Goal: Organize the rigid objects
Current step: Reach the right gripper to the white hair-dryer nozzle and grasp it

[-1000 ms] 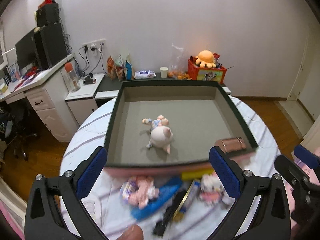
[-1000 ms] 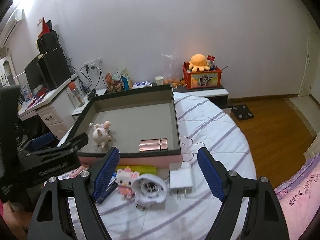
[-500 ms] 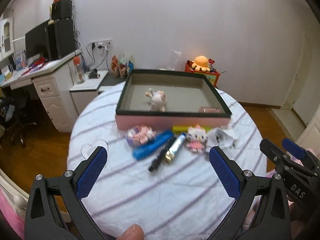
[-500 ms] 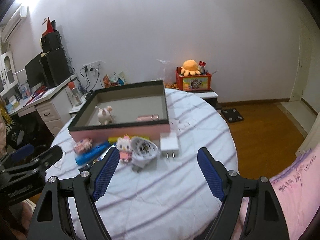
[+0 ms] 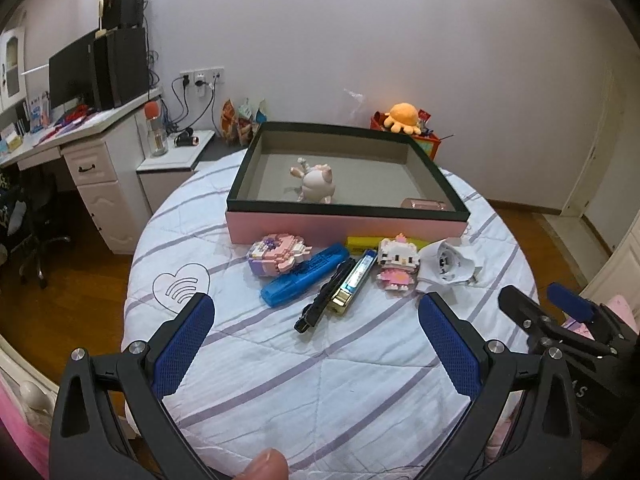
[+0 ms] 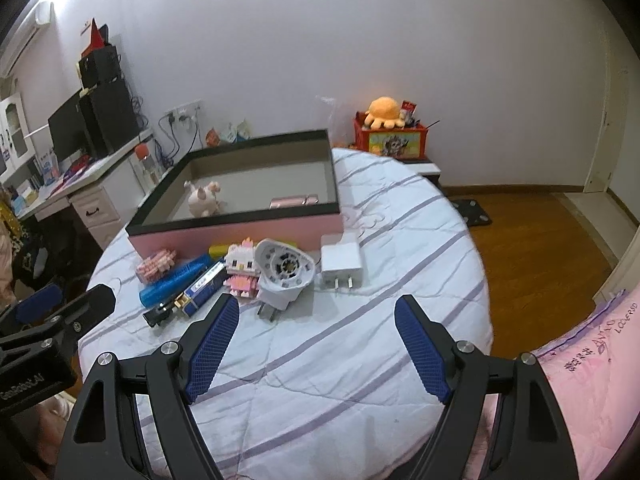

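A pink box with a black rim (image 5: 344, 226) (image 6: 240, 236) stands on the round table; a pig figurine (image 5: 316, 184) (image 6: 202, 200) and a rose-gold case (image 5: 424, 204) (image 6: 294, 201) lie inside. In front of the box lie a pink block toy (image 5: 276, 254), a blue case (image 5: 308, 274) (image 6: 176, 280), a black pen (image 5: 326, 296), a gold-capped box (image 5: 354, 280), a block kitty (image 5: 398, 264) (image 6: 242, 268), a white round charger (image 6: 282, 274) and a white plug adapter (image 6: 341, 262). My left gripper (image 5: 316, 340) and right gripper (image 6: 318, 336) hover open and empty, short of the row.
The table wears a white cloth with purple stripes (image 5: 320, 380). A desk with a monitor (image 5: 72, 76) and drawers stands at the left. A red box with an orange plush (image 6: 386, 128) sits behind. Pink bedding (image 6: 580, 380) lies at the right, wooden floor beyond.
Both grippers have pulled back from the box, so the whole table and the row of objects now show. Their jaws stay equally wide.
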`<state>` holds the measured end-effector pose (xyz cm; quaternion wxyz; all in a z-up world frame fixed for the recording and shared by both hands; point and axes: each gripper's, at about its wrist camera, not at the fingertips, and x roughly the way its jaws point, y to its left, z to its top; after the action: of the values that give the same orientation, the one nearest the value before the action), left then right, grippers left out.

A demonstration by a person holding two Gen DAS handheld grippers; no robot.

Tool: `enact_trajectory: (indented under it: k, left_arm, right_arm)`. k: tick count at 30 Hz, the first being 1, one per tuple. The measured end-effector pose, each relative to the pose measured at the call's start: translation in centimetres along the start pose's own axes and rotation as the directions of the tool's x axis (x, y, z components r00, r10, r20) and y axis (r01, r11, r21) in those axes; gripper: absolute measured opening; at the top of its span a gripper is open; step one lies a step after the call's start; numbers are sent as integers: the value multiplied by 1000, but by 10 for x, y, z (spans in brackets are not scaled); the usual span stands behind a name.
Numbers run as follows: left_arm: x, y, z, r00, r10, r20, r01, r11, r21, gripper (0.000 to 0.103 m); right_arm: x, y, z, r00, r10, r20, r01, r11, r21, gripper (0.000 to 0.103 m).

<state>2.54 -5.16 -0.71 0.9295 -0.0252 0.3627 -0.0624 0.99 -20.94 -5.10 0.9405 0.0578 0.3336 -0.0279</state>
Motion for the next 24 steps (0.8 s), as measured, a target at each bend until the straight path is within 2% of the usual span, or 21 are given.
enact_trajectory:
  k: [12,24]
  left_arm:
    - [35,24,3,999,37,-10,-37,999,-18,103]
    - [64,48,9,999,45,-29,-46,998,-44,103]
  right_arm:
    - [57,12,7,996,24,-91,-22,999,23,82]
    - [101,19,10,988,-42,-147,51,997,58,82]
